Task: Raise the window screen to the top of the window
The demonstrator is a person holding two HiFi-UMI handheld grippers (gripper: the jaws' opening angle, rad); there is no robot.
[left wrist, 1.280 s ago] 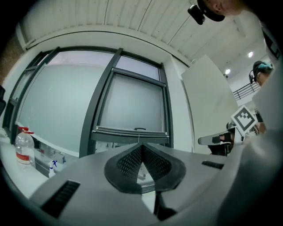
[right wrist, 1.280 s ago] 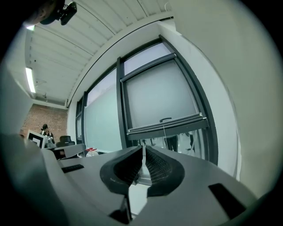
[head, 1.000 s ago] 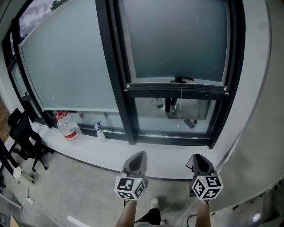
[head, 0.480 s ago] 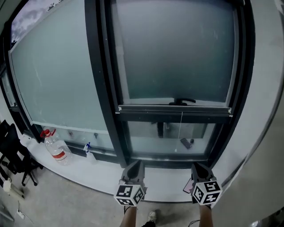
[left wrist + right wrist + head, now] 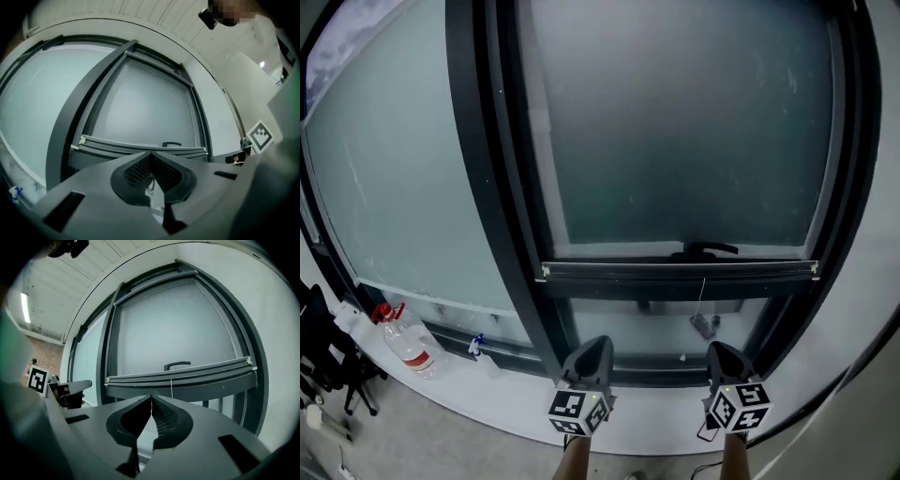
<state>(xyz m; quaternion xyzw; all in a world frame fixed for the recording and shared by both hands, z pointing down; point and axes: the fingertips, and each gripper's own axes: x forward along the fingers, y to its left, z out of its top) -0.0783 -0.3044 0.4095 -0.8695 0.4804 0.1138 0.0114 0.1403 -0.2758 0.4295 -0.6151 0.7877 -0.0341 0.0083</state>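
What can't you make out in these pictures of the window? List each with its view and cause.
Bottle label: head view, too small to read.
Small dark thing behind the lower pane: head view, too small to name.
Window top: head view, cut off by the picture's upper edge.

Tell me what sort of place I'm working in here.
Likely an office or workroom: a dark-framed, frosted window, a white sill holding a water bottle and spray bottle, black chairs at left.
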